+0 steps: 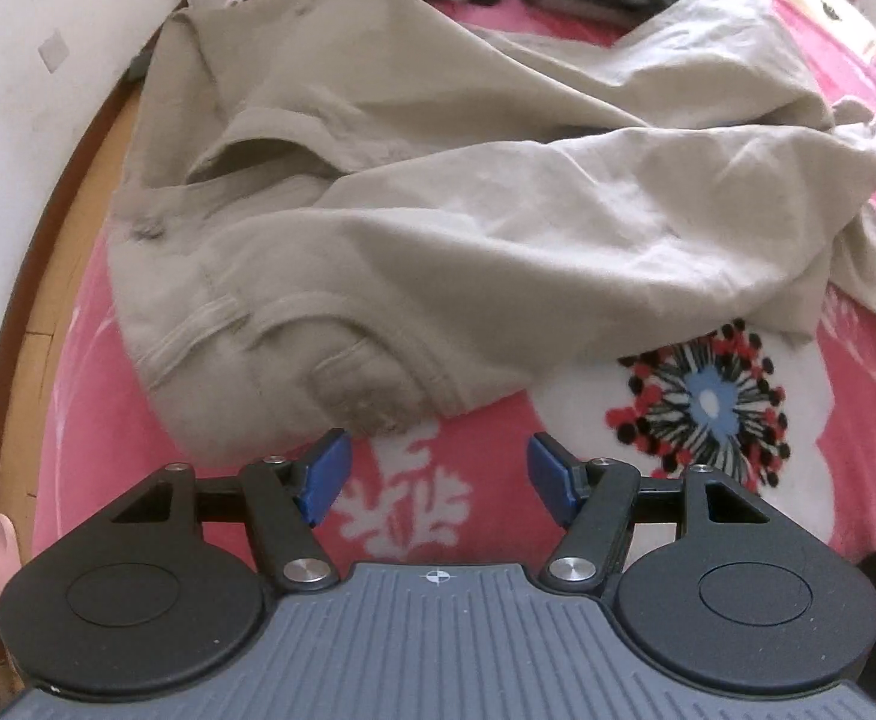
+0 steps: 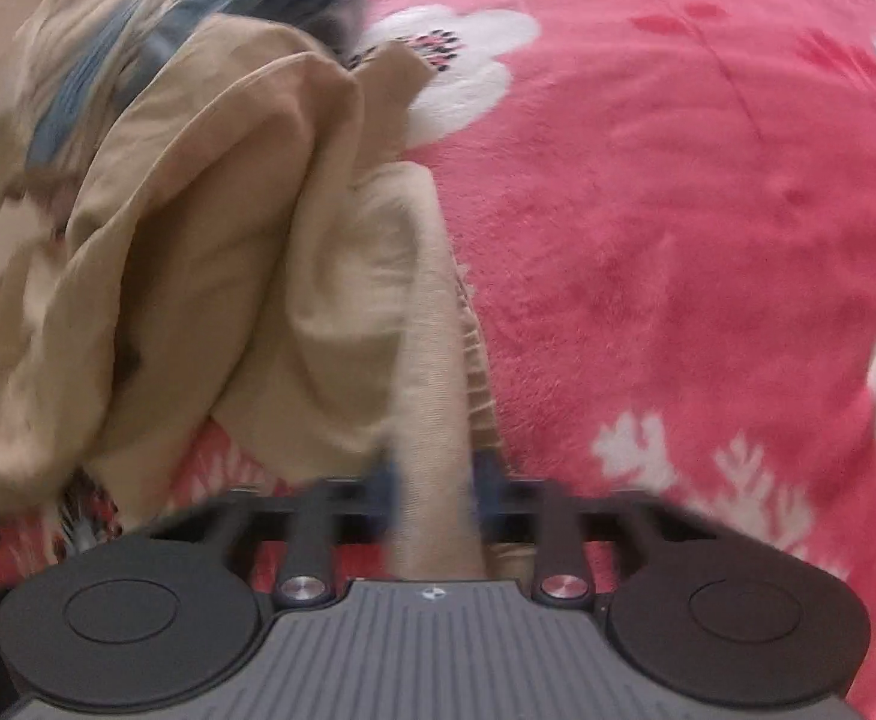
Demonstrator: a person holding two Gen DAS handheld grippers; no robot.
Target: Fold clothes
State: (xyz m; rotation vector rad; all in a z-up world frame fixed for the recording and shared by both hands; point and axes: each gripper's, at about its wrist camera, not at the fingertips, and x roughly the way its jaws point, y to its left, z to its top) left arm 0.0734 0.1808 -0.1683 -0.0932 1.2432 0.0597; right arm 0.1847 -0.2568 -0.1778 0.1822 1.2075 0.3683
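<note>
Lying rumpled, not folded, near bed's left edge: beige trousers (image 1: 438, 204), hem pinched by right tongs (image 2: 435, 498); left tongs (image 1: 438, 474) wide, empty.

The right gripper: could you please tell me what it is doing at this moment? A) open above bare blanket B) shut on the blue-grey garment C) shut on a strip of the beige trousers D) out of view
C: in the right wrist view the right gripper is closed on a strip of the beige trousers, which runs between its fingers.
</note>
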